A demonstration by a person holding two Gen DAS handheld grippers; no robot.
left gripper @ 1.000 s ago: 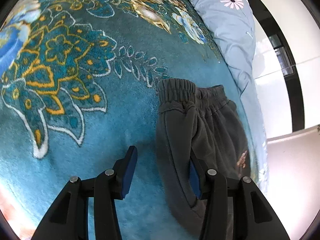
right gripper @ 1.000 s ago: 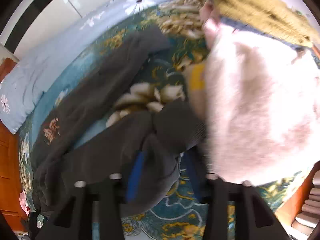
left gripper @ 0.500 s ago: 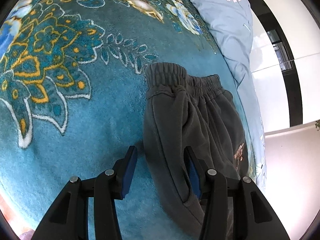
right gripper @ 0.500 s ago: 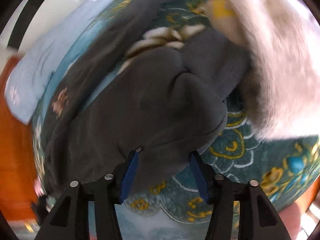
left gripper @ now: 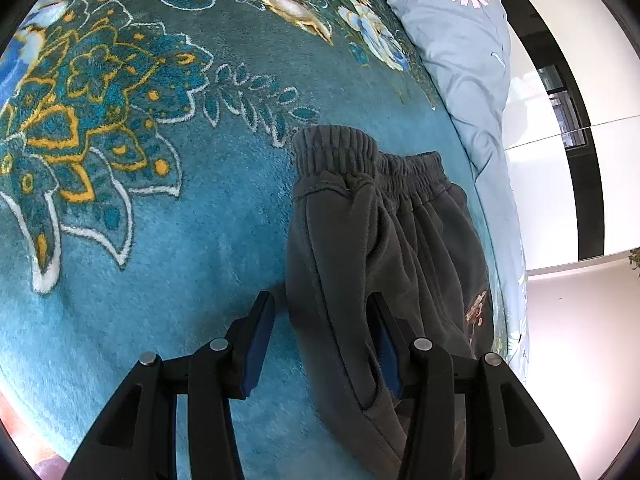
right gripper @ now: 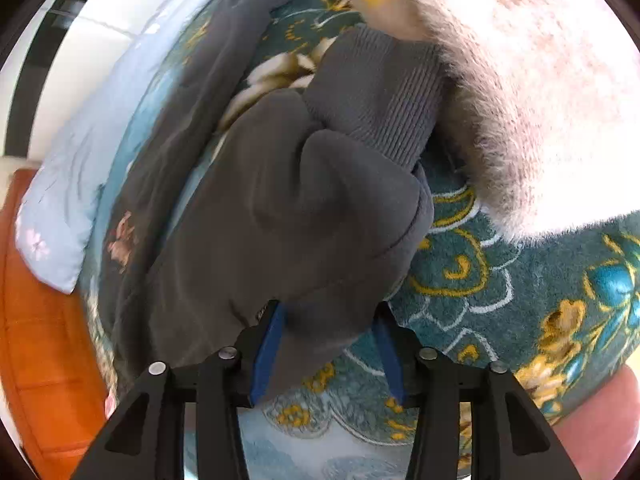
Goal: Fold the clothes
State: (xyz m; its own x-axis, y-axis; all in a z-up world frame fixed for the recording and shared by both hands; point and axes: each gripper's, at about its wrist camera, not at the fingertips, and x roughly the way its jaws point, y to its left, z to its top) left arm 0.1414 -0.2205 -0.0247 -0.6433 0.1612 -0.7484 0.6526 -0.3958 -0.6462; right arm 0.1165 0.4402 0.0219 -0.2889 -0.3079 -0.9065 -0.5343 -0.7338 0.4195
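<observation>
Between the fingers of the right gripper [right gripper: 326,340] sat a bunched leg of the grey trousers [right gripper: 280,208]; its jaws had just narrowed, contact unclear. The left gripper [left gripper: 320,332] stood half-wide astride the trousers' side edge, as before. Beyond, the waistband [left gripper: 360,160] lay flat on the teal blanket [left gripper: 160,200]: folding barely begun.
</observation>
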